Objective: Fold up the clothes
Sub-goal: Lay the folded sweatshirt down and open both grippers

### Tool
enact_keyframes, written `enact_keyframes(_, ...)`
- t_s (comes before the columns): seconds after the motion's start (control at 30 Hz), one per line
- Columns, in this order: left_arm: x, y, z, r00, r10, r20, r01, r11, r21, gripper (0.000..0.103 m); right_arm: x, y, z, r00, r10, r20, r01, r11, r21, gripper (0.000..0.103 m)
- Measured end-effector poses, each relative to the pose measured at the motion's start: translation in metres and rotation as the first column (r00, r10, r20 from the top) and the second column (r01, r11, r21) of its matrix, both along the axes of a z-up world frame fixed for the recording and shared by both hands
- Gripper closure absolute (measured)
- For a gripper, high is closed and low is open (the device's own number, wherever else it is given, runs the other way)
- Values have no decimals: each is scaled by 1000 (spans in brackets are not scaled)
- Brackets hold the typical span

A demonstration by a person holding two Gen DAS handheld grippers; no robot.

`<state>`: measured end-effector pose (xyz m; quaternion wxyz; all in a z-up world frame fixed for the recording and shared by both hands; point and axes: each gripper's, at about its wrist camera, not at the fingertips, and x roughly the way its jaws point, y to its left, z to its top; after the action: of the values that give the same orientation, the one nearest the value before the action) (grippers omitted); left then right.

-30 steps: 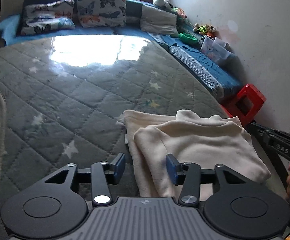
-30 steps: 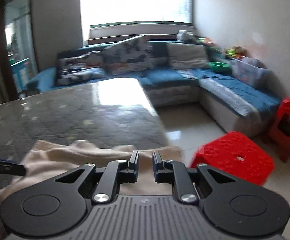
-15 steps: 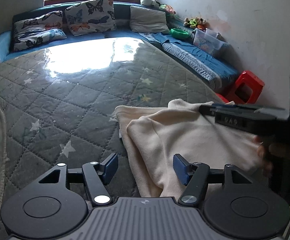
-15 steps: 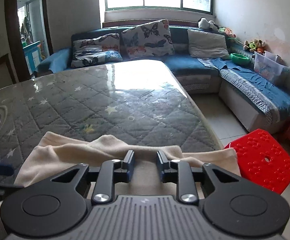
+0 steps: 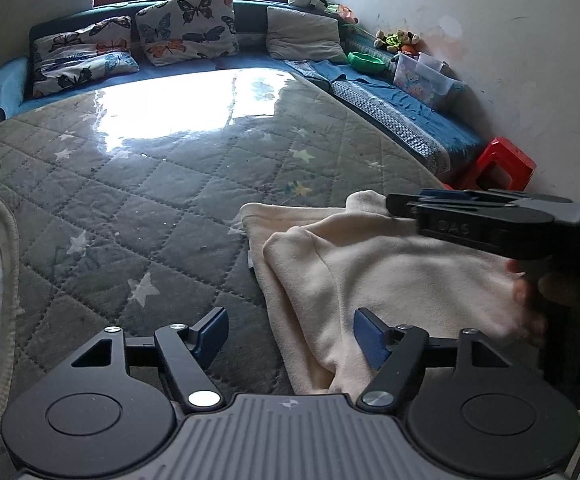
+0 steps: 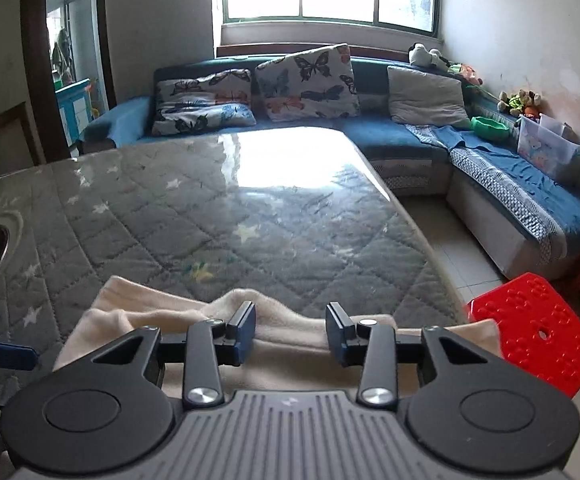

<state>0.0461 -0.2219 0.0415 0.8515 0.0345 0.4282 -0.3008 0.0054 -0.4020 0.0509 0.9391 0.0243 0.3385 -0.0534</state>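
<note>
Lying near the right edge of the quilted table [image 5: 169,208], the cream garment [image 5: 390,280] was partly folded (a layer already doubled over). The left gripper [image 5: 290,334] and the right gripper [image 6: 291,330] both hovered spread apart, grasping nothing. Next, probably, each must pinch an edge for another fold.

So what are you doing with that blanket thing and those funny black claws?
A person is folding a cream top on a grey quilted table, holding a gripper in each hand. It already lies folded over, near the table's right edge. The left gripper is open at the top's near edge, gripping nothing. The right gripper is open too, above the cloth's far fold, not pinching it. A red stool stands on the floor beside the table.
</note>
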Motion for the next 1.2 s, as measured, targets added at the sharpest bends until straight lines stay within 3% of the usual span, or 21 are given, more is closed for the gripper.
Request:
enact_keyframes(0.27,-11,6,0,1000,-3,11,3,1000,0,27,-56,1,14,1000,14,16,-14,1000,4,53)
enact_keyframes(0.53,-19,10,-3,1000,3,20,-4,1000,11,26,-115,7,6,1000,-21,23,20,1000,18,51)
enact_keyframes(0.8,-24,11,-3,999,17,38,-18,999,29,20,-122,16,-6,999,-30,19,30,999,-13,47)
enact_keyframes(0.9,-30,16,1,999,22,47,-23,999,21,12,-126,16,1,998,-47,31,47,999,0,41)
enact_keyframes(1.2,-52,31,3,998,29,48,-32,998,49,3,-145,28,2,992,-122,5,122,992,22,22)
